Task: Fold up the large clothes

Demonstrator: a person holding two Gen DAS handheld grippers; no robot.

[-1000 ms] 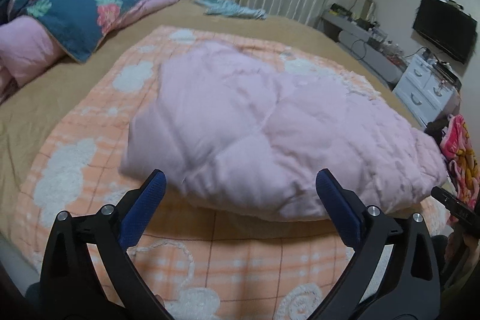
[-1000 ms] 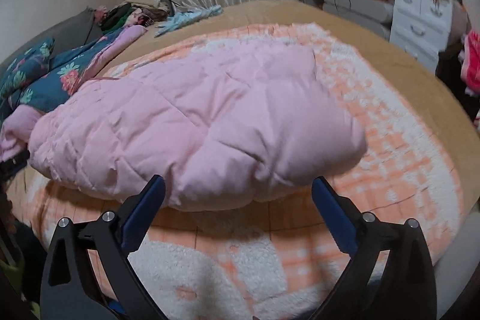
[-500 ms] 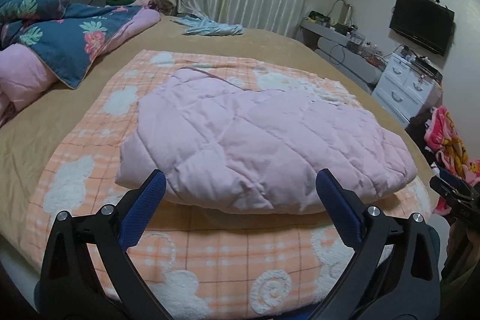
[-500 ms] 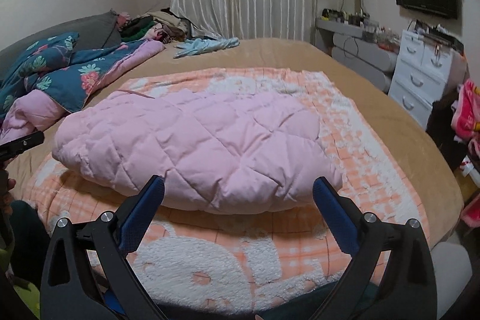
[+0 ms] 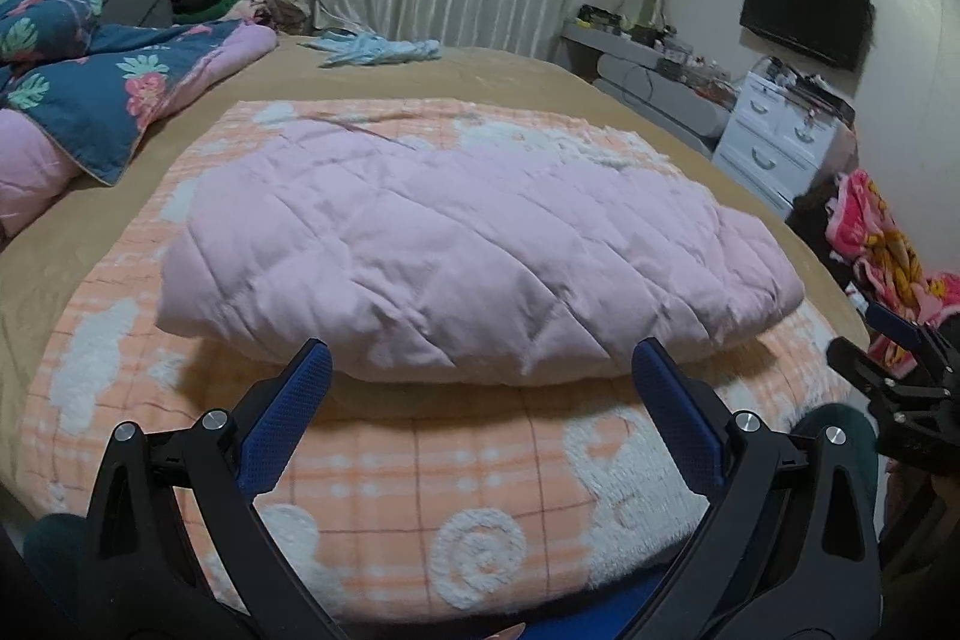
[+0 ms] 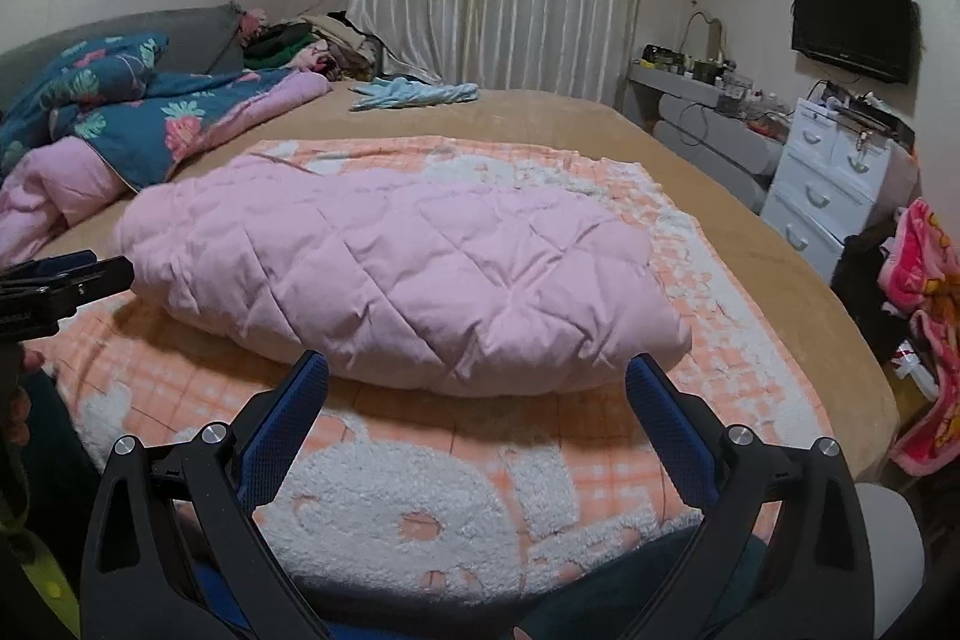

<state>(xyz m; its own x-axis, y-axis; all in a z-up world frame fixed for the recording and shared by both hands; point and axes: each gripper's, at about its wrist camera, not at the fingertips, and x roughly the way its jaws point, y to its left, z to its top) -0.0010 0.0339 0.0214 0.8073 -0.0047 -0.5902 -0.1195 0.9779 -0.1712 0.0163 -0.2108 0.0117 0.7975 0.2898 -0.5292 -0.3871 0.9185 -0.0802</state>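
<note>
Now both my left gripper and right gripper have drawn back, jaws apart, holding nothing. Ahead of both, the pink quilted garment lies folded and settled on the orange blanket; fold judged complete.

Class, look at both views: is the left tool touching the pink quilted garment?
Apart. In the left wrist view, the open left tool sits short of the pink quilted garment, with orange blanket showing between.

Floral duvet, wall television
</note>
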